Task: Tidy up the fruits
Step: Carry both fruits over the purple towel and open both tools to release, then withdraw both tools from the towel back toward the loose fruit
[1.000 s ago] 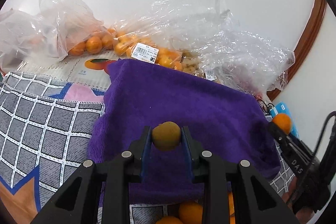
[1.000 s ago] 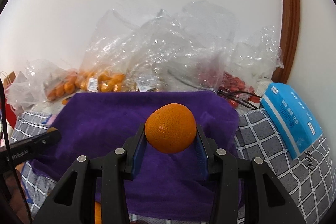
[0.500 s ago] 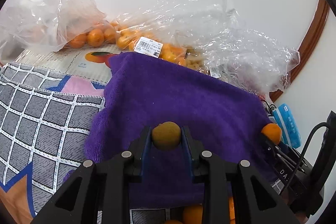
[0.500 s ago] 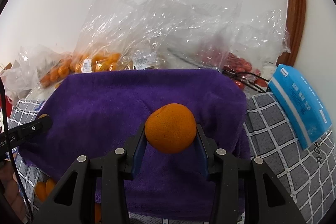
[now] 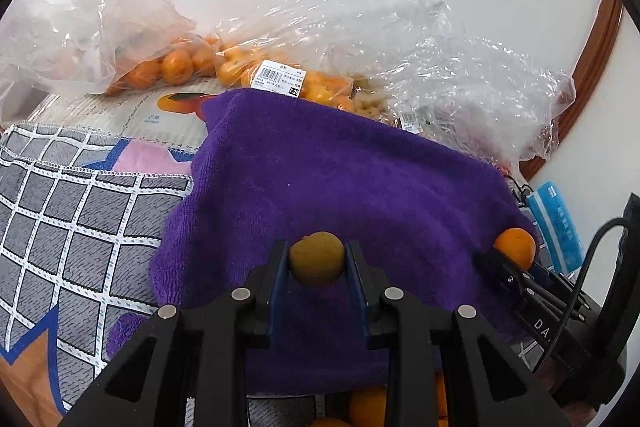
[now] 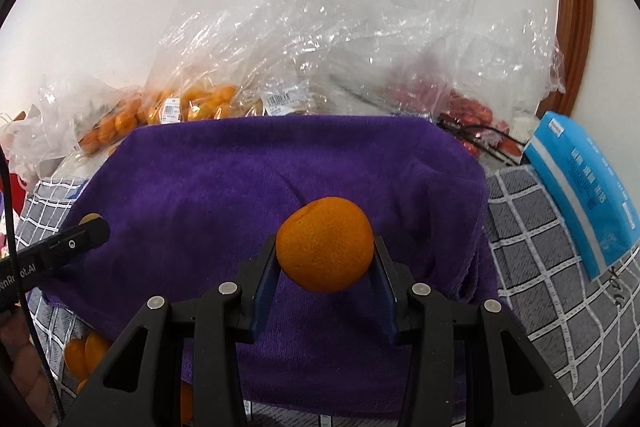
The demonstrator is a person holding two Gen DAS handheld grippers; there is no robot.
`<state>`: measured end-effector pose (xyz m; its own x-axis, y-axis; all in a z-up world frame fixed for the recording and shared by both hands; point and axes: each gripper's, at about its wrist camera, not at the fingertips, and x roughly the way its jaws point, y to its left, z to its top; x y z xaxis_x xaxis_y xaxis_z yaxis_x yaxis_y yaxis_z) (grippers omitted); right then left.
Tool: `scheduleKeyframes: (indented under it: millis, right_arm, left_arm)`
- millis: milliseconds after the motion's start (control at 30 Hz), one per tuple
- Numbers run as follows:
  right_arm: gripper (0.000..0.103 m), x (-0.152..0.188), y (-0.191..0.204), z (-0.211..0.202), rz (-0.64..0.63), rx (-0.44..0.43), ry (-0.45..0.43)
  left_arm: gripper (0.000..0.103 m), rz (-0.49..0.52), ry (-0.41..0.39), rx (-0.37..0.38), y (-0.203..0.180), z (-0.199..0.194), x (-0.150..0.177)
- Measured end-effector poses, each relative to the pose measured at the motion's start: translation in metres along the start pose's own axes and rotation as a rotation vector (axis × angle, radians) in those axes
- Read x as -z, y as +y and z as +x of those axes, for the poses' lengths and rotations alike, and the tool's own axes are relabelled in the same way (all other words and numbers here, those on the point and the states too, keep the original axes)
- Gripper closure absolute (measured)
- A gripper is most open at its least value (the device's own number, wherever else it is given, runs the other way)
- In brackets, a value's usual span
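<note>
Fruit sits clamped in both tools above a purple terry towel (image 5: 340, 187); the left tool (image 5: 317, 263) pinches a small dull yellow-orange round fruit (image 5: 317, 264); the right tool (image 6: 325, 259) grips a larger bright orange mandarin (image 6: 325, 250); clear plastic bags of oranges (image 5: 168, 67) lie behind the towel.

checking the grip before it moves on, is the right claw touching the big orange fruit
Touching. In the right wrist view both fingers of the right claw press the sides of the big orange fruit, which hangs between them above the purple towel.
</note>
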<state>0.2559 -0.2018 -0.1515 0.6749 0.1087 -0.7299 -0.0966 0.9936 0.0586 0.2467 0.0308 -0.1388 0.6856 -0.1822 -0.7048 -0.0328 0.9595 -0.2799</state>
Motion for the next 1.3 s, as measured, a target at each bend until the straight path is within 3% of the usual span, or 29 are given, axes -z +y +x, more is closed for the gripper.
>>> scheduleKeyframes:
  millis: [233, 333, 400, 467, 633, 1000, 1300]
  right_arm:
    - [0.059, 0.0, -0.008, 0.0, 0.041, -0.014, 0.005]
    - [0.053, -0.001, -0.008, -0.008, 0.04, -0.023, -0.023]
    - [0.035, -0.001, -0.007, -0.013, 0.041, -0.037, -0.04]
    - [0.031, 0.0, -0.005, -0.017, 0.038, -0.05, -0.062]
    - [0.029, 0.0, 0.0, -0.028, 0.03, -0.067, -0.092]
    - [0.029, 0.001, 0.029, -0.062, -0.04, -0.056, -0.143]
    - [0.024, 0.015, 0.043, -0.129, -0.089, 0.003, -0.214]
  left_arm:
    - [0.076, 0.012, 0.012, -0.002, -0.002, 0.002, 0.002]
    - [0.076, 0.021, 0.017, -0.001, -0.003, 0.002, 0.003]
    - [0.074, 0.016, 0.016, 0.011, -0.003, 0.002, 0.002]
    - [0.072, 0.014, 0.015, 0.019, -0.003, 0.001, 0.003]
    - [0.064, 0.048, -0.015, -0.019, -0.01, -0.007, 0.003]
    - [0.064, 0.049, -0.118, -0.061, -0.019, -0.053, -0.006]
    - [0.064, -0.004, -0.117, 0.006, -0.005, -0.104, 0.016]
